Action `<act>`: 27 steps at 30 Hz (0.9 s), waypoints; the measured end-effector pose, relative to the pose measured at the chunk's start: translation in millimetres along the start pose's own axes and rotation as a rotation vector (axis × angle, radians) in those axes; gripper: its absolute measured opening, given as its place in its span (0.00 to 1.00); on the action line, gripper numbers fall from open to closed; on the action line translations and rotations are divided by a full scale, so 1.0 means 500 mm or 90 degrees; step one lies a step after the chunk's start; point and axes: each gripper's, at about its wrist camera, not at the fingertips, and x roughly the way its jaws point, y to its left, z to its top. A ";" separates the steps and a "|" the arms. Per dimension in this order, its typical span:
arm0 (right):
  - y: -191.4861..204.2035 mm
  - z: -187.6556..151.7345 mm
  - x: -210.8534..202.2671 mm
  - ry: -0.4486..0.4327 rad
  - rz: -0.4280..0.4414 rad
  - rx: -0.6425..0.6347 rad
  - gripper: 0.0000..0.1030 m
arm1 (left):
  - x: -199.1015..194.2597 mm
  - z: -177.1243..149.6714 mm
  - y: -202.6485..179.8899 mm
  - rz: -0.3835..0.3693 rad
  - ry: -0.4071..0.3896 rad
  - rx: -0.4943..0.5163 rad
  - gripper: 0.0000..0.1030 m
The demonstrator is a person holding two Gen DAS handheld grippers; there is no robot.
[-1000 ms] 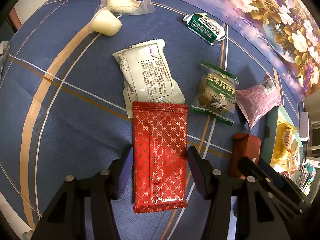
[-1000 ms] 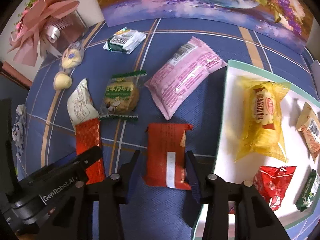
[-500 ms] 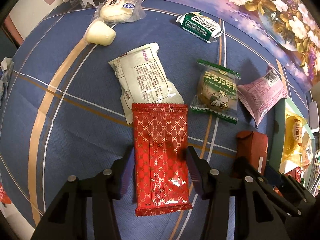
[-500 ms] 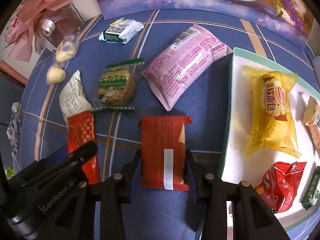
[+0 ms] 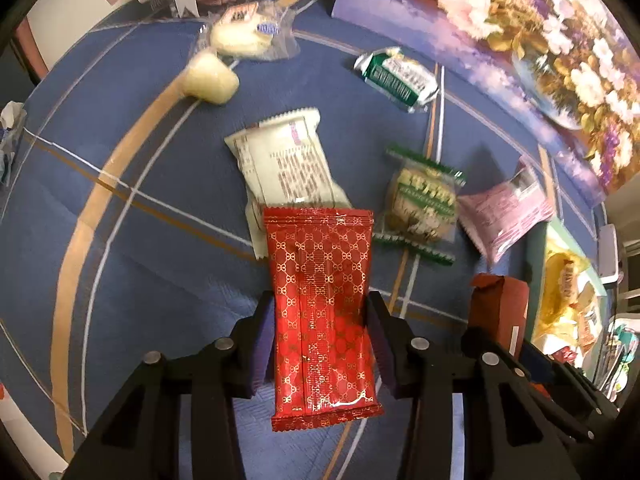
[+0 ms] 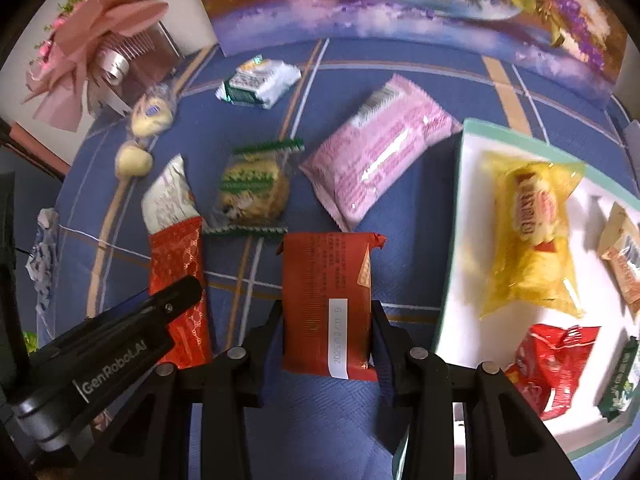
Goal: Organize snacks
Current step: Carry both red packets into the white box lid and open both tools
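While the tray (image 6: 454,216) sits at the right edge of the desk (image 5: 120,264), both grippers work to its left. Farthest from the tray, the left gripper (image 5: 320,344) reaches forward low over the blue cloth, its fingers pressed against the long sides of the red patterned packet (image 5: 322,304), which overlaps a white packet (image 5: 284,164). Nearer the tray, just beside its rim, the right gripper (image 6: 326,340) points the same way and pinches the brick-red packet (image 6: 326,300) between its fingers. A pink packet (image 6: 380,156) lies beyond it, close to the tray's far corner.
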 end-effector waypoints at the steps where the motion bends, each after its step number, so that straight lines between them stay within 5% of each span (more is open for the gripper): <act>1: -0.002 0.001 -0.009 -0.005 0.003 0.003 0.40 | -0.014 0.001 0.000 -0.006 -0.010 -0.002 0.45; 15: -0.090 0.006 -0.136 -0.069 -0.006 0.079 0.40 | -0.155 0.002 -0.067 -0.062 -0.121 0.052 0.45; 27: -0.301 -0.042 -0.183 -0.074 -0.059 0.234 0.40 | -0.115 -0.077 -0.271 -0.061 -0.090 0.235 0.45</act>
